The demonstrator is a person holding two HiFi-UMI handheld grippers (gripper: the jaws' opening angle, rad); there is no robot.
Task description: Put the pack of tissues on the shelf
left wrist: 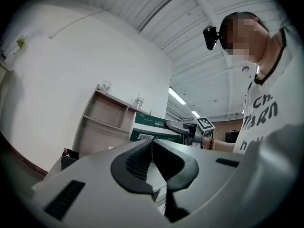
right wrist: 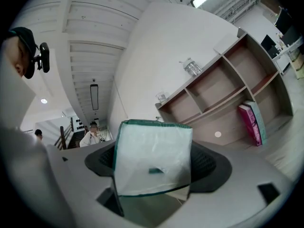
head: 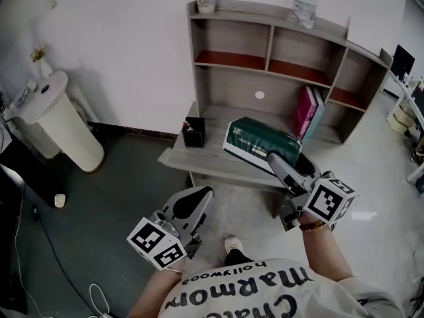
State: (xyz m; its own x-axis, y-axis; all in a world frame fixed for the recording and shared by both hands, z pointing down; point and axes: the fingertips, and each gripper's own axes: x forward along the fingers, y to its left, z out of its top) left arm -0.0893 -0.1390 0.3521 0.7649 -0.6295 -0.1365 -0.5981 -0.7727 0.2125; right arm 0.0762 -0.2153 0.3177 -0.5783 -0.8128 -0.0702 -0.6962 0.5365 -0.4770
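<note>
The right gripper (right wrist: 154, 165) is clamping the green-and-white plastic-wrapped pack of tissues (right wrist: 153, 158), jaws spread to its width. It is holding the pack tilted over the lower board of the grey wooden shelf unit (head: 232, 71), at one o'clock. The pack's lettering is too small to read; only the left gripper view is showing its barcode (left wrist: 146, 137). The left gripper (left wrist: 152, 160) is hanging at seven o'clock, jaws together, empty. Pink and teal books (head: 308, 111) are standing in the shelf. The white shirt (head: 265, 297) is showing "hollywood".

Your scene is bright and evenly lit from overhead. Ceiling strip lights (left wrist: 177, 97) glare in both gripper views, which bend strongly and darken at the edges. Nearest surfaces blur. The shelf (head: 265, 58) compartments hold soft shadows.
</note>
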